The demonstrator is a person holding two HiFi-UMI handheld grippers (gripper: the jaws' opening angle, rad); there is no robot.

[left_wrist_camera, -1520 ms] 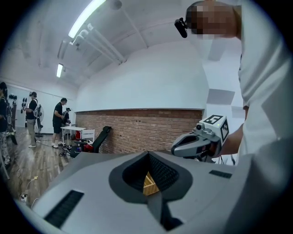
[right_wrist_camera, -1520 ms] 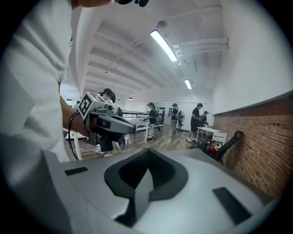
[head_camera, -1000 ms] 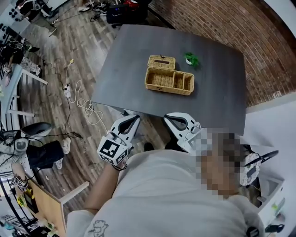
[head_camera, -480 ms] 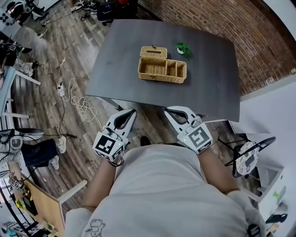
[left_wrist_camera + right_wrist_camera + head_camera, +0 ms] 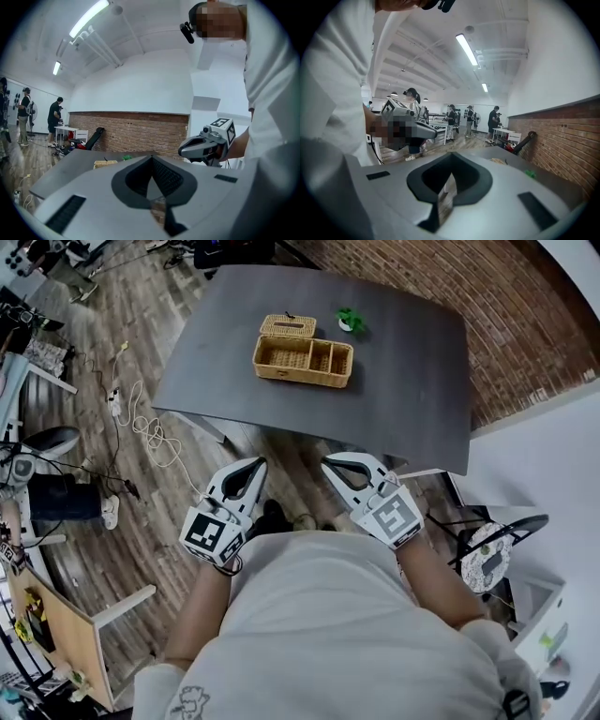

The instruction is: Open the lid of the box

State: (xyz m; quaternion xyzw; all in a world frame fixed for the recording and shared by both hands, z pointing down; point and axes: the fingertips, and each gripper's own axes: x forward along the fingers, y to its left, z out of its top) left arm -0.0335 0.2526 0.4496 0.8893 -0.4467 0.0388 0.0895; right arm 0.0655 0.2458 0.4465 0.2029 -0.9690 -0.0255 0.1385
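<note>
Your left tool (image 5: 256,465) and right tool (image 5: 329,464), closed and empty, hang short of the bench (image 5: 412,381) holding a seemingly open wicker box (image 5: 302,360).

Tabletop (image 5: 394,381): standing dark grey on the wooden floor (image 5: 141,324), close to the brick wall (image 5: 487,306).
Green plant (image 5: 349,321): sitting near the tabletop's far edge.
White cable (image 5: 145,427): lying looped on the floor, left of the tabletop.
People (image 5: 493,123): standing far across the room.

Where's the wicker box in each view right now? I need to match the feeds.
Head view: wicker box, top centre.
Left gripper view: wicker box, small, left of centre.
Right gripper view: wicker box, tiny, right of centre.
Shared landmark: green plant beside it.
</note>
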